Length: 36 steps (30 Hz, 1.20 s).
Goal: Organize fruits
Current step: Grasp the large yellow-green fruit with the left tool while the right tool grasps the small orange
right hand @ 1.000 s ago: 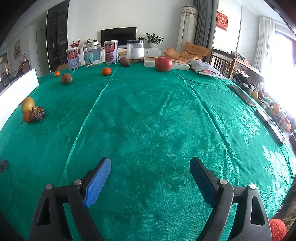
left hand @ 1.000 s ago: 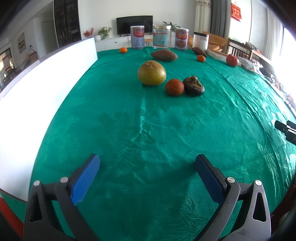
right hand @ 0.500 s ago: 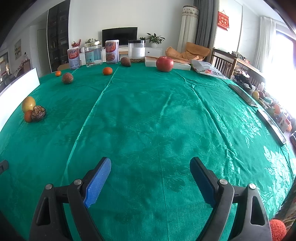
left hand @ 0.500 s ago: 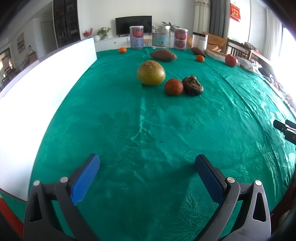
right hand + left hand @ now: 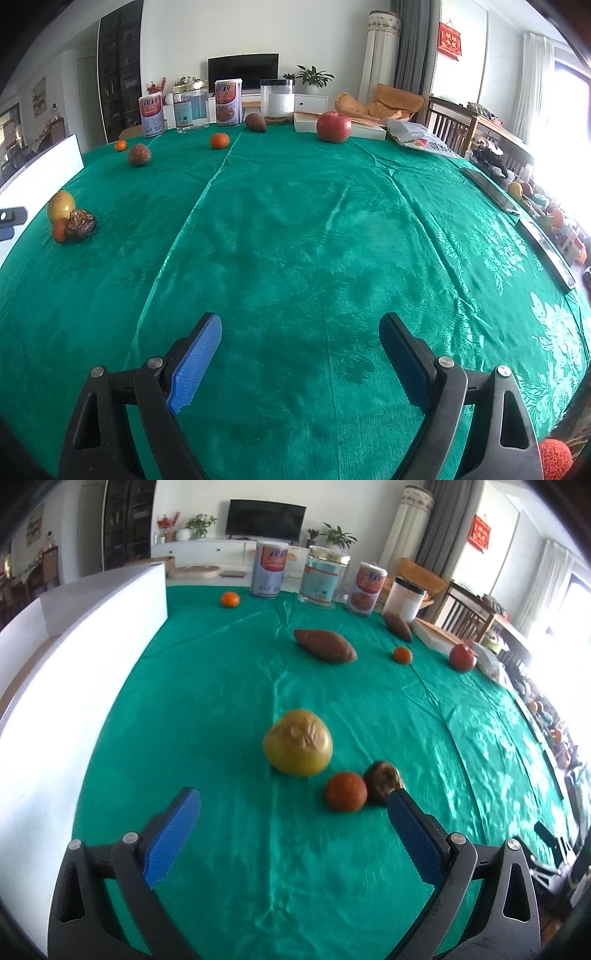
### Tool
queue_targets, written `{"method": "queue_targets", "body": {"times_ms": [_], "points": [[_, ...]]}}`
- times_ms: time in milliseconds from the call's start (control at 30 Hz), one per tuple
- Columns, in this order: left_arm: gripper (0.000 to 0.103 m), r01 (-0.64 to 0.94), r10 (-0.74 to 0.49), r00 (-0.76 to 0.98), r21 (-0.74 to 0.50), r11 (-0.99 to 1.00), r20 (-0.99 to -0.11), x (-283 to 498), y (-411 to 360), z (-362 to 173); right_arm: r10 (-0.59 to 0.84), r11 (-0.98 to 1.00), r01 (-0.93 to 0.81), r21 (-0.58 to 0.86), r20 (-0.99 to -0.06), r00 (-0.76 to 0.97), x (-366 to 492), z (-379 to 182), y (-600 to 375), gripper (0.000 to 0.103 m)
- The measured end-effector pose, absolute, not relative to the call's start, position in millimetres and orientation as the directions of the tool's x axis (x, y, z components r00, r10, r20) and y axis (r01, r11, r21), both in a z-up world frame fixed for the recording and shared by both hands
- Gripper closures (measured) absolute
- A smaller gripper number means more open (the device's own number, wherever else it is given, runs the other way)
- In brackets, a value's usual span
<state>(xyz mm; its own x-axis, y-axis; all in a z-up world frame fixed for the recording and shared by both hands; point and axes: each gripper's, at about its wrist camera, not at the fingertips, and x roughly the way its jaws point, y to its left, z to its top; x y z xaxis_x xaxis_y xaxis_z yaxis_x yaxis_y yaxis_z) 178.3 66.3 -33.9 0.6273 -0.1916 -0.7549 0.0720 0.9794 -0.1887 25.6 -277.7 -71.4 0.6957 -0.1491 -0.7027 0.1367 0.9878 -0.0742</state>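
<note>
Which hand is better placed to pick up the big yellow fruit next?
Left, probably. The left gripper is open, with the yellow fruit close ahead between its fingers. The right gripper faces bare green cloth; in its view the fruit lies far off to the left.

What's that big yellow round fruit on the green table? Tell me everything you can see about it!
The big yellow fruit is round and yellow-green, with a wrinkly, dimpled patch of brownish marks on top. It is the largest fruit on the green tablecloth, where it sits still, whole and unpeeled. An orange lies close beside it, next to a dark brown wrinkled fruit; whether the orange touches it cannot be told. It lies just ahead of the open left gripper, which is not touching it.
</note>
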Motion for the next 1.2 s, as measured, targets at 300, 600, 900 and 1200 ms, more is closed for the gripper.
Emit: {"method": "queue_targets", "body": {"times_ms": [300,600,900,1200], "points": [[0.036,0.075,-0.163,0.559,-0.147,0.986,-0.813,229,53,-63,-0.016,0.985,0.132,0.108,-0.710,0.704,30,-54,-292,0.016],[0.048,0.097,-0.223,0.524,-0.202,0.974,-0.822,232,64,-66,0.224,0.962,-0.020,0.271,-0.750,0.622,213,-10,-285,0.011],[0.048,0.048,-0.227,0.528,-0.238,0.970,-0.818,205,94,-49,0.195,0.980,-0.065,0.188,-0.853,0.485,394,-50,-229,0.048],[0.048,0.051,-0.266,0.532,-0.284,0.958,-0.804,175,107,-38,0.156,0.987,-0.043,0.154,-0.873,0.461,407,-49,-209,0.072]]}}
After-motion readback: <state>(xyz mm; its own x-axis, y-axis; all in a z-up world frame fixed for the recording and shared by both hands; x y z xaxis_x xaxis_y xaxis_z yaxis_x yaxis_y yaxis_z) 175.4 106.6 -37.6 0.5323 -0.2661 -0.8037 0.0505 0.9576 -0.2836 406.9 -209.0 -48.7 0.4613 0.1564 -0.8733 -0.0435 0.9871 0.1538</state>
